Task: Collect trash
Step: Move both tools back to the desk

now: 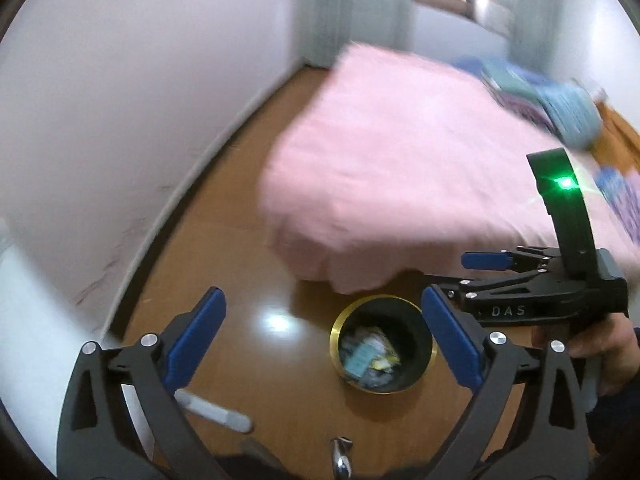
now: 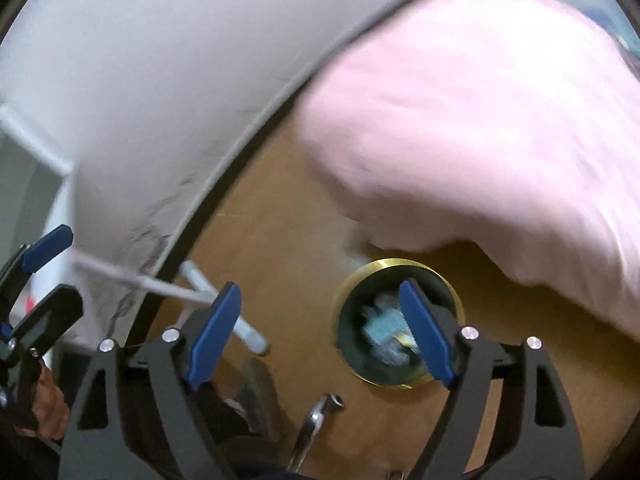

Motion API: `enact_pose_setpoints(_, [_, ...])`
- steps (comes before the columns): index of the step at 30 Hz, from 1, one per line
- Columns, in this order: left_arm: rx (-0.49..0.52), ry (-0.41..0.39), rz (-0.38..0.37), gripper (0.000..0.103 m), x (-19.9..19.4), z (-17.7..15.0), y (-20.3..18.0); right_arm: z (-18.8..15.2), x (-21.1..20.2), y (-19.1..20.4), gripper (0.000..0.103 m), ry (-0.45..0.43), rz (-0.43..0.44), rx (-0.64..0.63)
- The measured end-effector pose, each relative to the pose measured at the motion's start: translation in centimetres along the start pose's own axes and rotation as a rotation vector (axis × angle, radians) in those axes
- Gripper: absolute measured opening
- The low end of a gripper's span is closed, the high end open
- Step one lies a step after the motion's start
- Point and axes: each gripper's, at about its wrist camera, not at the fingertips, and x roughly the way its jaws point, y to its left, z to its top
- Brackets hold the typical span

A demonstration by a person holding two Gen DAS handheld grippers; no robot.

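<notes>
Two tongs hang above a wooden floor (image 1: 248,208), each held in one of the person's hands. Left tongs (image 1: 324,336) stand wide, blue pads (image 1: 196,340) well apart, with nothing between them. Right tongs (image 2: 320,336) also stand wide and empty; in the left wrist view they show from the side (image 1: 452,276), a green lamp lit on the black body and a hand (image 1: 600,356) gripping the handle at the right edge. In the right wrist view the left tongs (image 2: 32,276) appear at the left edge, with part of a hand (image 2: 48,408) beneath them.

Below and between the two tools stands a round bin (image 1: 382,344) with a brass-coloured rim and a dark inside. Trash (image 1: 368,360) lies in its bottom: crumpled pale scraps and a light blue piece, blurred in both views. In the right wrist view the right pad (image 2: 426,332) overlaps the bin (image 2: 352,280).

On the floor left of the bin lies a white tube-shaped item (image 1: 218,410); a chrome fitting (image 1: 340,460) shows at the lower edge. A bed with a pink cover (image 1: 400,152) stands just behind the bin, its corner hanging near the rim. Folded blue and teal cloths (image 1: 560,108) lie at the bed's far side. A white wall (image 1: 140,100) with scuff marks runs along the left.
</notes>
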Motion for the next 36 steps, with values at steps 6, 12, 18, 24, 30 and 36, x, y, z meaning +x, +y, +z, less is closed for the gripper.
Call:
enact_pose_setpoints(6, [-0.152, -0.056, 0.275, 0.096, -11.8, -6.0, 10.4, 0.6, 0.0, 16.7, 0.079, -0.012, 0.160, -0.310])
enact_pose_setpoints(12, [-0.386, -0.056, 0.562, 0.096, -23.0, -15.7, 20.0, -4.2, 0.9, 34.4, 0.079, 0.054, 0.334, -0.626])
enact_pose_setpoints(18, [-0.641, -0.052, 0.744, 0.096, -32.5, -26.5, 26.0, -12.9, 1.9, 48.0, 0.079, 0.167, 0.452, -0.915])
enact_pose_setpoints(24, [-0.865, -0.044, 0.766, 0.096, -36.9, -35.0, 29.1, -22.3, 2.8, 56.2, 0.079, 0.228, 0.469, -1.153])
enact_pose_setpoints(30, [-0.924, -0.045, 0.762, 0.096, -38.1, -38.7, 29.6, -26.0, 3.0, 59.9, 0.080, 0.159, 0.434, -1.242])
enact_pose_setpoints(36, [-0.937, -0.055, 0.687, 0.096, -36.5, -38.9, 32.1, -25.7, 3.0, 60.2, 0.058, 0.151, 0.458, -1.220])
